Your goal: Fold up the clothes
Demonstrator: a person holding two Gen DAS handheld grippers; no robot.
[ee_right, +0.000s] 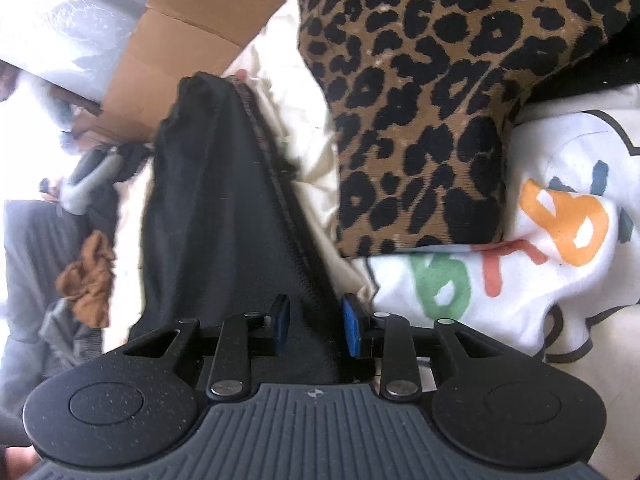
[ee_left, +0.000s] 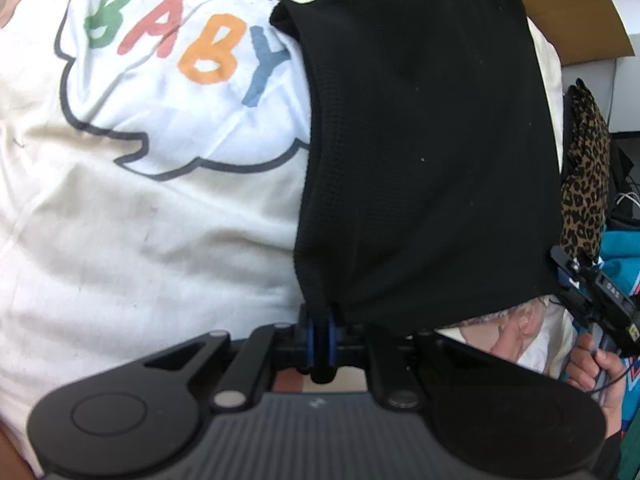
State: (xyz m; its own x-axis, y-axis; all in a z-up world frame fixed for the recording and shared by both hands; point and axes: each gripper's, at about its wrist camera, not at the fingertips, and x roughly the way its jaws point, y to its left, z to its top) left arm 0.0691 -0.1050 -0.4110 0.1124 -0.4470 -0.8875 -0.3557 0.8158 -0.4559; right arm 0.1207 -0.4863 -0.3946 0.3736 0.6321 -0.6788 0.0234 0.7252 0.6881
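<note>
**Black garment held at both ends over the cream cloth**

The left hand-held gripper [ee_left: 320, 334] is clamped on the lower edge of the black garment [ee_left: 424, 152], its blue pads pressed together on the fabric. The garment lies spread over a cream cloth [ee_left: 120, 220] printed with coloured letters. The right hand-held gripper [ee_right: 316, 326] has a raised fold of the same black garment [ee_right: 224, 208] between its blue pads [ee_right: 352, 326], which sit against the fabric on either side. A leopard-print piece [ee_right: 432, 100] lies just beside it on the cream cloth. A cardboard box [ee_right: 180, 40] stands behind.
</note>
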